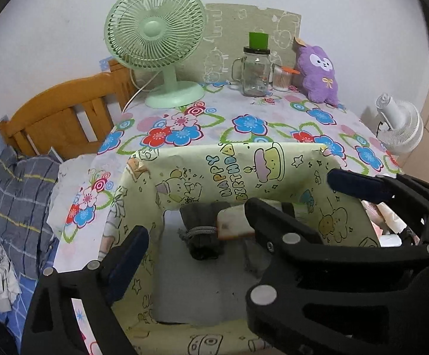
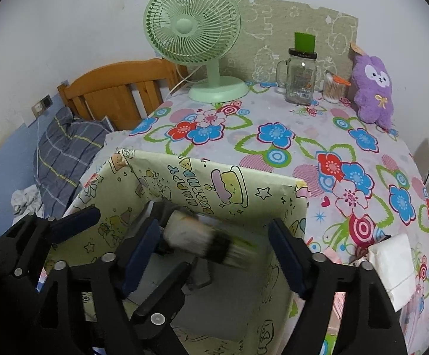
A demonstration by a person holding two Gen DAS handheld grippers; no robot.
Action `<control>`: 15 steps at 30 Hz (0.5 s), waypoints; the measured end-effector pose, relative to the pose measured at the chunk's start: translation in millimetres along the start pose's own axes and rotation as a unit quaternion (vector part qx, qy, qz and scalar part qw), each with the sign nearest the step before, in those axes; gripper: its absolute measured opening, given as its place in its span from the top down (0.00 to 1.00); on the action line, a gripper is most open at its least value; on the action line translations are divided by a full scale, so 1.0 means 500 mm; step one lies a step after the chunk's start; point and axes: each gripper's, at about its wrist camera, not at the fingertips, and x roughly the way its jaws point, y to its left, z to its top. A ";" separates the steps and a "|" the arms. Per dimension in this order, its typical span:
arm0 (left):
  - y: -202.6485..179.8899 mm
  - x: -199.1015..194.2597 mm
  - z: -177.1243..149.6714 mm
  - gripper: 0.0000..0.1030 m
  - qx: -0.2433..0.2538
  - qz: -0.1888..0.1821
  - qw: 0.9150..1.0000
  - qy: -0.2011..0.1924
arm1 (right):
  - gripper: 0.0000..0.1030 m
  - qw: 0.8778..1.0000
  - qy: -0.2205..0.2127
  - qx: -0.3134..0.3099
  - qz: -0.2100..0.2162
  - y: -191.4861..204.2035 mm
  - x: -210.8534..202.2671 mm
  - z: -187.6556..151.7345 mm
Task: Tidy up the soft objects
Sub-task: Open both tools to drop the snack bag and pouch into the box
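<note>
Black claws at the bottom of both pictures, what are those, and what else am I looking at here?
Those are two hand-held grippers. A person holds one in each hand, and each carries a wide-angle camera looking along its two fingers. One picture is from the left gripper, the other from the right gripper. Both are open over a box wrapped in birthday paper, on a table with a flowered cloth. A grey fabric roll lies in the box. A pale roll, blurred, is between the right fingers, but no pad seems to press on it, so nothing looks held. Behind stand a green fan, a glass jar and a purple plush toy.
</note>
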 end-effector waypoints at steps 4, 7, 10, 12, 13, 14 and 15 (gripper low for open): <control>0.001 -0.015 -0.001 0.07 -0.003 0.003 1.000 -0.006 | 0.19 1.000 -0.011 -0.006 -0.004 0.006 -0.017 -0.001; -0.003 -0.031 -0.001 0.07 -0.005 0.007 1.000 -0.016 | 0.18 1.000 -0.019 -0.006 -0.003 0.008 -0.033 -0.001; -0.010 -0.045 0.001 0.07 -0.005 0.009 1.000 -0.025 | 0.16 1.000 -0.030 -0.006 -0.008 0.007 -0.052 0.000; -0.013 -0.055 0.002 0.07 -0.005 0.010 0.999 -0.030 | 0.14 0.999 -0.036 -0.006 -0.011 0.006 -0.063 0.000; -0.015 -0.060 0.003 0.07 -0.005 0.011 0.999 -0.033 | 0.14 0.999 -0.039 -0.006 -0.010 0.005 -0.070 0.000; -0.018 -0.065 0.003 0.07 -0.004 0.011 0.999 -0.036 | 0.14 0.999 -0.042 -0.006 -0.010 0.004 -0.078 0.000; -0.022 -0.072 0.004 0.07 -0.004 0.011 0.999 -0.040 | 0.13 0.999 -0.044 -0.006 -0.010 0.003 -0.082 0.000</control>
